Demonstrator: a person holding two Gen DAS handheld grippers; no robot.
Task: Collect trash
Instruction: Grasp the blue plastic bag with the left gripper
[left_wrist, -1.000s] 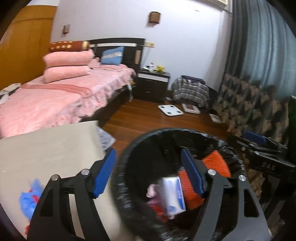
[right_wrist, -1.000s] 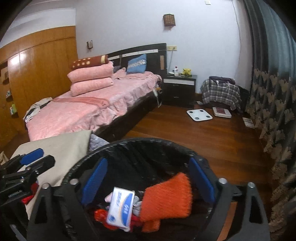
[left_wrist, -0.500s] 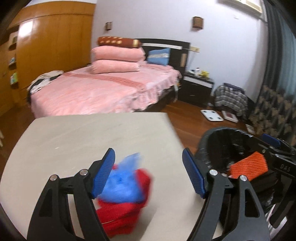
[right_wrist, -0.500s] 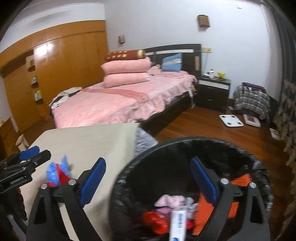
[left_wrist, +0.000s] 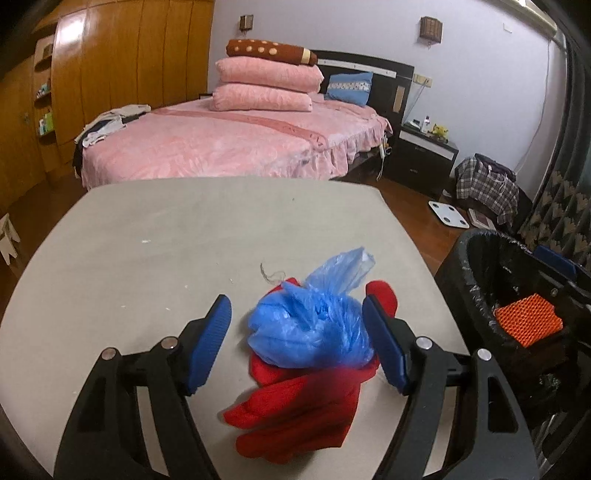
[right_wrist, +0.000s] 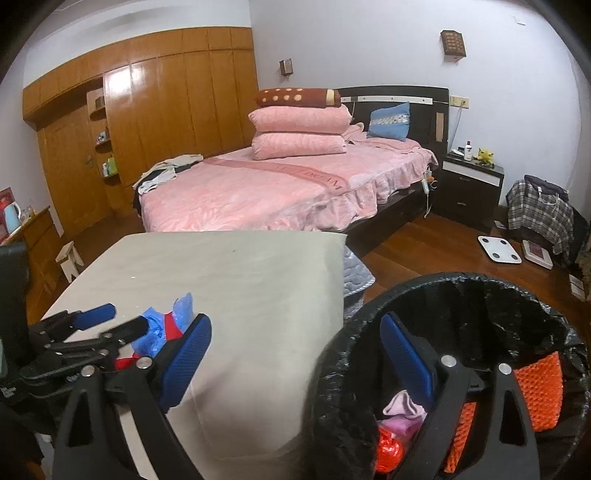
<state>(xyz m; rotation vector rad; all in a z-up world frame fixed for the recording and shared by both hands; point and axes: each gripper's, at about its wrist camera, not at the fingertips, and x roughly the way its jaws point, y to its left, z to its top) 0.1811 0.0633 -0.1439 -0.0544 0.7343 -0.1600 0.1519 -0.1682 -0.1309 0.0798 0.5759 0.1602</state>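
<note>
Left gripper (left_wrist: 297, 339) hangs over the beige table (left_wrist: 155, 236) with its blue pads spread wide, and a crumpled blue plastic bag (left_wrist: 308, 328) lies between them on top of a bunched red cloth (left_wrist: 299, 410). Its right-hand pad stands just beside the bag and may brush it, while the left-hand pad is clearly apart from it, so nothing is clamped. Its jaws have just been narrowing a little around that bundle. Part of the red cloth spreads back toward the gripper's body, under the bag. Off to this gripper's right, beside the table edge, stands the black-lined trash bin (left_wrist: 476, 280), with an orange mesh piece (left_wrist: 528, 323) inside it. Right gripper (right_wrist: 295, 354) is also released, jaws wide and empty: its right pad hangs over the bin's mouth and its left pad over the table's corner. Below it in the bin lie the orange mesh, something pink (right_wrist: 402, 410) and something shiny red (right_wrist: 388, 446). Beyond both tools stands a bed with a pink cover (right_wrist: 280, 188).
</note>
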